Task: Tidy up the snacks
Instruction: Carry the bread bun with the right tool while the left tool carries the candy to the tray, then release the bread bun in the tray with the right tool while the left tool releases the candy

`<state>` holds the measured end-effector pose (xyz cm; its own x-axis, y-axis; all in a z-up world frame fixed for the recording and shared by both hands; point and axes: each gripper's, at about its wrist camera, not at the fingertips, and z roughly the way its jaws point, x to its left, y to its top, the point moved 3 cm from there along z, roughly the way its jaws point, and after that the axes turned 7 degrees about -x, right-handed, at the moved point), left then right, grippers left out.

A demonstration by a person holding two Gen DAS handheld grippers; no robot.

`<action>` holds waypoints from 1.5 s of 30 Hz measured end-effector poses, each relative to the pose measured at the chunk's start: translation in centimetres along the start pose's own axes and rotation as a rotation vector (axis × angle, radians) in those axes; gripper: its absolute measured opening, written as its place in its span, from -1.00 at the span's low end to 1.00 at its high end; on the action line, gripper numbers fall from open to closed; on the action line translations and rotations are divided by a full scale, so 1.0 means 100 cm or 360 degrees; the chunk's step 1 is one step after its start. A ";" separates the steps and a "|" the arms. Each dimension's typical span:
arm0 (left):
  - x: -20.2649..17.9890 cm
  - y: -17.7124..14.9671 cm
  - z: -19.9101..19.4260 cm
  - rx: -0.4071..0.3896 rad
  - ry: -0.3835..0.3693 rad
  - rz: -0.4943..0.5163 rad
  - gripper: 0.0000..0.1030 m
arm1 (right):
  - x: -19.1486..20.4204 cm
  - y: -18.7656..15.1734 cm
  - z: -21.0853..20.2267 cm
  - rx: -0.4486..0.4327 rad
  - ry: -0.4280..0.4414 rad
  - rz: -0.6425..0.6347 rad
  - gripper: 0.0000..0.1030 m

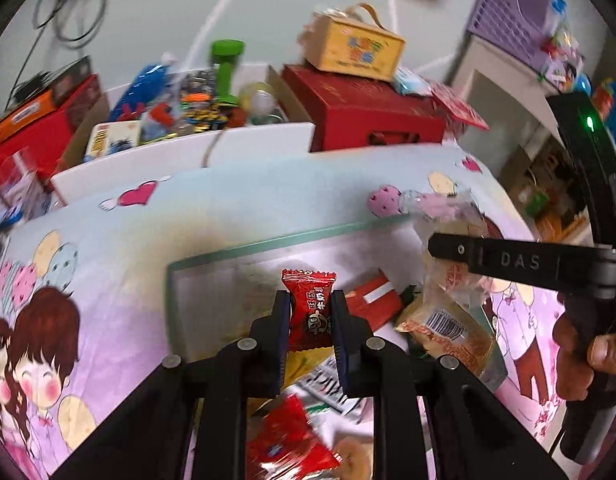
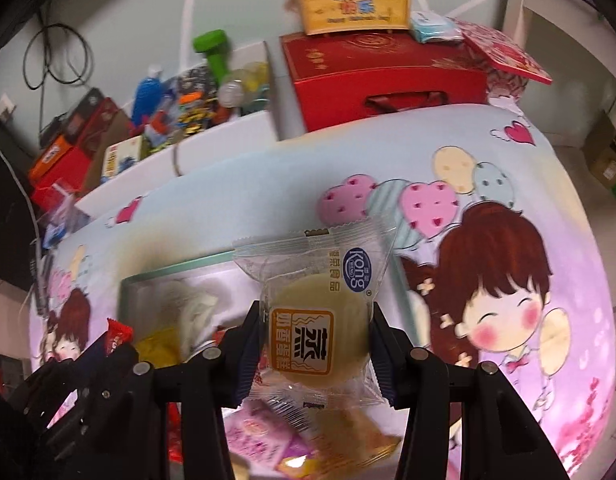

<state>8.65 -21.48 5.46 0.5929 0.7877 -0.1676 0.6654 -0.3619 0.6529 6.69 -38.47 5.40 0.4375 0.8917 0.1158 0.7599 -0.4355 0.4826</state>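
Left gripper [image 1: 310, 312] pinches a small red wrapped candy [image 1: 309, 304]; right gripper [image 2: 316, 344] clamps a clear-wrapped round yellow cake [image 2: 318, 332] over the snack pile.

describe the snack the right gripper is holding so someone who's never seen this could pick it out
Over the cartoon-print cloth, above the green-rimmed tray, the right gripper pinches a clear-wrapped cake. Unlike the red candies nearby, it is a pale yellow round with an orange label and a blue oval logo.
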 end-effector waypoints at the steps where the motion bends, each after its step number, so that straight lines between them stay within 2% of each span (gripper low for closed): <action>1: -0.006 0.001 0.005 0.0020 0.0004 0.0030 -0.60 | -0.002 0.002 0.002 0.0001 -0.0011 -0.0002 0.00; 5: -0.018 0.001 0.014 0.0049 0.0019 0.0091 -0.59 | -0.006 0.008 0.010 0.0012 -0.0034 -0.0008 0.00; 9: -0.019 0.000 0.018 0.0069 0.0031 0.0087 -0.59 | -0.009 0.007 0.016 0.0033 -0.0046 -0.0001 0.00; 10: -0.018 0.000 0.018 0.0071 0.0036 0.0083 -0.55 | -0.010 0.007 0.017 0.0036 -0.0042 -0.0001 0.01; 13: -0.015 0.001 0.017 0.0074 0.0042 0.0059 -0.11 | -0.009 0.005 0.018 0.0037 -0.0033 -0.0002 0.03; 19: -0.009 0.000 0.009 0.0063 0.0071 0.0036 -0.05 | -0.008 -0.001 0.016 0.0049 -0.0034 -0.0017 0.05; 23: 0.001 -0.002 0.000 0.0045 0.0096 -0.0011 0.22 | -0.009 -0.003 0.015 0.0060 -0.0036 -0.0015 0.05; 29: 0.014 -0.010 -0.007 0.0058 0.0148 -0.0066 0.50 | -0.012 -0.008 0.010 0.0082 -0.0029 -0.0002 0.16; 34: 0.027 -0.021 -0.016 0.0059 0.0171 -0.0136 0.52 | -0.011 -0.015 0.000 0.0072 -0.0045 -0.0030 0.16; 38: 0.037 -0.027 -0.025 0.0045 0.0201 -0.0180 0.63 | -0.006 -0.022 -0.008 0.0064 -0.0042 -0.0062 0.17; 40: 0.040 -0.030 -0.029 0.0041 0.0216 -0.0189 0.69 | -0.002 -0.027 -0.012 0.0059 -0.0031 -0.0084 0.36; 42: 0.045 -0.035 -0.033 0.0040 0.0231 -0.0200 0.77 | 0.003 -0.033 -0.015 0.0054 -0.0019 -0.0102 0.45; 45: 0.052 -0.045 -0.039 0.0037 0.0261 -0.0212 0.79 | 0.010 -0.042 -0.020 0.0053 0.0002 -0.0132 0.48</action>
<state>6.98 -13.87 4.51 0.4182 0.8994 -0.1275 0.7445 -0.2590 0.6153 3.01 -35.49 5.21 0.3717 0.9251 0.0778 0.8091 -0.3639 0.4615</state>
